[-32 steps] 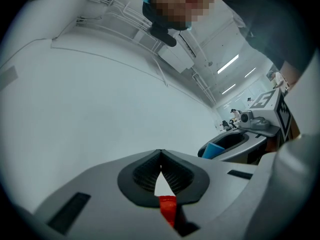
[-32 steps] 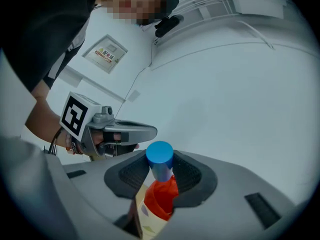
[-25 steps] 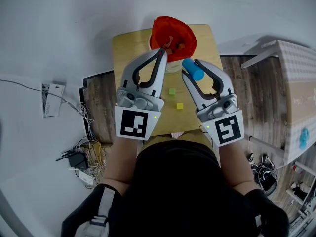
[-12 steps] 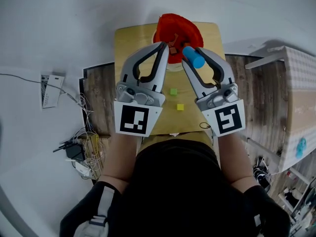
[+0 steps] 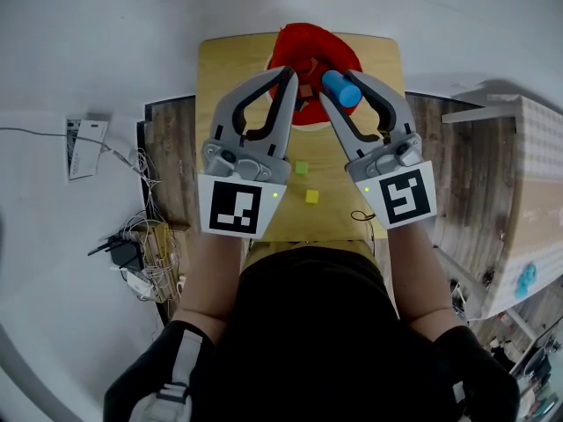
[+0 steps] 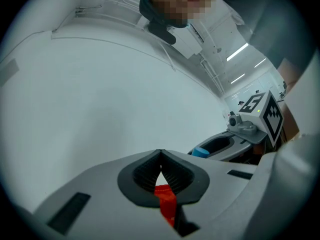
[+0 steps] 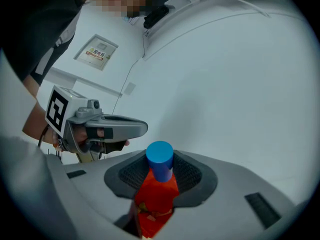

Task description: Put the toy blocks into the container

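A red container (image 5: 310,44) with several small blocks inside stands at the far end of a small wooden table (image 5: 222,70). My right gripper (image 5: 343,86) is shut on a blue cylinder block (image 5: 340,89), holding it over the container's right rim. In the right gripper view the blue cylinder block (image 7: 160,160) sits between the pads above the red container (image 7: 156,204). My left gripper (image 5: 286,75) is shut with nothing in it, its tips over the container's near rim. A green block (image 5: 302,168) and a yellow block (image 5: 311,196) lie on the table between the grippers.
Cables and a power strip (image 5: 132,258) lie on the floor at the left, near a white wall plate (image 5: 84,148). A pale table (image 5: 532,165) stands at the right. Wooden floor (image 5: 167,165) flanks the table.
Both grippers have moved forward towards the red container. The blue cylinder has gone from short of the rim to over the container's right edge. The left jaws stay shut.
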Available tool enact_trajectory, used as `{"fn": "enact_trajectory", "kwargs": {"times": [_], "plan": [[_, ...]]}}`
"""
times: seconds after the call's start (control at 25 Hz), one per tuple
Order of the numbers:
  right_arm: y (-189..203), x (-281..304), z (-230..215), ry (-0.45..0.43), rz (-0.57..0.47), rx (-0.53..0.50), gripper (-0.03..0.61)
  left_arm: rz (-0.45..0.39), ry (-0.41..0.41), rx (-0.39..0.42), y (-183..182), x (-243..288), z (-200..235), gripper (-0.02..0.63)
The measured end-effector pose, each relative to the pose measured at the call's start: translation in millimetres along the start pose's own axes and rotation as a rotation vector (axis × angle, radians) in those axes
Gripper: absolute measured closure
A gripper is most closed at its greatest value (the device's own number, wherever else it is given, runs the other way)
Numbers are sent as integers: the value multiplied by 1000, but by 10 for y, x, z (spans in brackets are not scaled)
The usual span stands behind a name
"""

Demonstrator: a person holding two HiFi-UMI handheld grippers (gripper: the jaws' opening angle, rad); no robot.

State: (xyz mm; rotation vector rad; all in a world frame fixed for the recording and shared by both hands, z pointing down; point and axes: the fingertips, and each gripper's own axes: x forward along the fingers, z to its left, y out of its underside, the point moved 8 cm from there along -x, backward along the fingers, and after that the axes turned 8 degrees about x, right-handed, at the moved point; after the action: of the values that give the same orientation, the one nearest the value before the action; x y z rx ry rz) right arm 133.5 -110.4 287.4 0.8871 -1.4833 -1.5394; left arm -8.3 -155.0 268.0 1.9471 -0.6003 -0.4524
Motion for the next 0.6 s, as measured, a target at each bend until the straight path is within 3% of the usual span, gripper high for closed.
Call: {"fn": "enact_trajectory", "kwargs": {"times": [0.6], "plan": [[490, 336, -111, -71, 222, 21, 419, 64, -13, -32, 221, 145, -52, 604]]}}
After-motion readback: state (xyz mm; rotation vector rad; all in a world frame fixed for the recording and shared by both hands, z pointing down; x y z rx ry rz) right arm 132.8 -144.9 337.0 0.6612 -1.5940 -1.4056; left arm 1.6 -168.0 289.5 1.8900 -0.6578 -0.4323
